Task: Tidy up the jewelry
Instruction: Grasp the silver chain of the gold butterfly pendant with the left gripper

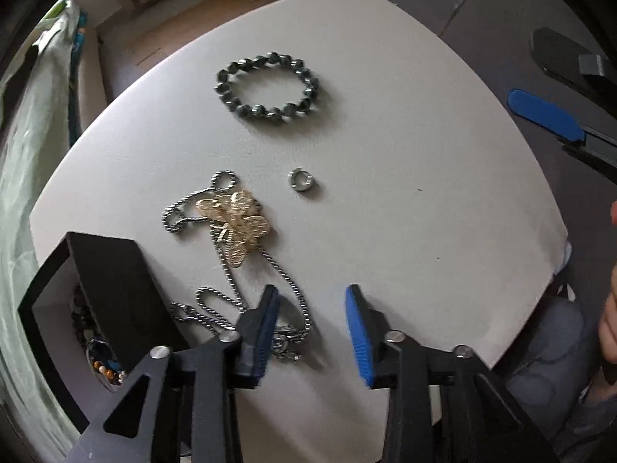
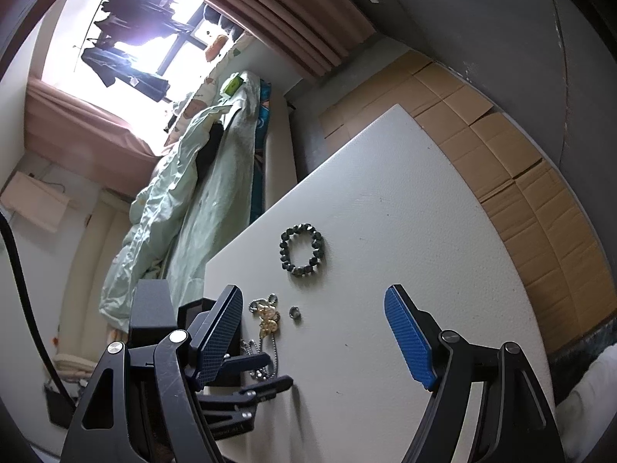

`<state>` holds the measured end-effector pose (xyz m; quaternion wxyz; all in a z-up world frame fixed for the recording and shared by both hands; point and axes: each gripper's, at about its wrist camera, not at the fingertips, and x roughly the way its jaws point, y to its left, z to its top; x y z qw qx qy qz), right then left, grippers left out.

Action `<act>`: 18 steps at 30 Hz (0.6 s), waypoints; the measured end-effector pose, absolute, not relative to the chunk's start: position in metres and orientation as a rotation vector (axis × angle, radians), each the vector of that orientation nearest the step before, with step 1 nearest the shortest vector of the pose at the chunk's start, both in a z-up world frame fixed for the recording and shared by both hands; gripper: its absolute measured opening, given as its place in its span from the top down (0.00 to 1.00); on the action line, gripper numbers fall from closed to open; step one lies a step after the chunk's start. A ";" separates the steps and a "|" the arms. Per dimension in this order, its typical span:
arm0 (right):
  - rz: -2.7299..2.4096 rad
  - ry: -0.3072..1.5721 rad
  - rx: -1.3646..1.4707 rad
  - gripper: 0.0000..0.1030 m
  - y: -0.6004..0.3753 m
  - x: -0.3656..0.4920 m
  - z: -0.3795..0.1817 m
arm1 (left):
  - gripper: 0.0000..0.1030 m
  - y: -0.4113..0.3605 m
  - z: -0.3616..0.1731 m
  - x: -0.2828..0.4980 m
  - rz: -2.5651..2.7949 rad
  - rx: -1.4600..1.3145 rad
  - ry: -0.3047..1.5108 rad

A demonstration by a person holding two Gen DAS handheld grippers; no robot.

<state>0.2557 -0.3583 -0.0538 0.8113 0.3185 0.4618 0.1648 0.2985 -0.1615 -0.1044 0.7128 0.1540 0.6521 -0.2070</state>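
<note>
Gold, perhaps butterfly-shaped pendant [image 1: 235, 227], tangled chain [image 1: 216, 308]

It was a bedroom at home: a bed with rumpled green bedding [image 2: 185, 193] and a curtained window [image 2: 127, 38] lay beyond the left tongs [image 2: 266, 370].

Blown-out glare at the bright curtained window [image 2: 127, 38], soft daylight, faint shadows on the white counter [image 1: 385, 115], heavy fisheye bending, dark vignetted corners, slight blur

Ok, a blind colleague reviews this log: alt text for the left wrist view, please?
The open left tool hovers over a white table, its tips above a ball-chain necklace with a gold butterfly pendant. Beyond lie a small silver ring and a dark beaded bracelet; a black box sits at left.
</note>
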 end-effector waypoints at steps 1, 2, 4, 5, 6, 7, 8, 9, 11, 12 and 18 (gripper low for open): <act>0.352 0.988 0.680 0.26 -0.358 0.256 -0.054 | 0.81 -0.160 -0.104 0.297 -0.439 0.357 1.441; 0.351 0.989 0.680 0.26 -0.358 0.257 -0.054 | 0.84 -0.156 -0.104 0.295 -0.431 0.358 1.441; 0.347 0.992 0.680 0.26 -0.358 0.258 -0.054 | 0.87 -0.152 -0.104 0.294 -0.432 0.352 1.468; 0.346 0.993 0.681 0.26 -0.359 0.258 -0.055 | 0.87 -0.153 -0.104 0.289 -0.447 0.365 1.480; 0.346 0.994 0.681 0.26 -0.359 0.258 -0.055 | 0.87 -0.151 -0.105 0.286 -0.459 0.377 1.483; 0.346 0.994 0.681 0.26 -0.358 0.258 -0.055 | 0.87 -0.152 -0.105 0.283 -0.468 0.382 1.486; 0.347 0.995 0.680 0.26 -0.358 0.259 -0.055 | 0.87 -0.154 -0.104 0.282 -0.472 0.380 1.489; 0.348 0.994 0.678 0.26 -0.358 0.258 -0.055 | 0.87 -0.154 -0.104 0.280 -0.475 0.374 1.493; 0.351 0.996 0.676 0.26 -0.357 0.258 -0.055 | 0.87 -0.153 -0.104 0.278 -0.479 0.365 1.499; 0.352 0.997 0.676 0.26 -0.356 0.258 -0.056 | 0.87 -0.153 -0.104 0.275 -0.479 0.370 1.502; 0.354 1.006 0.670 0.26 -0.353 0.258 -0.057 | 0.87 -0.154 -0.109 0.278 -0.474 0.421 1.500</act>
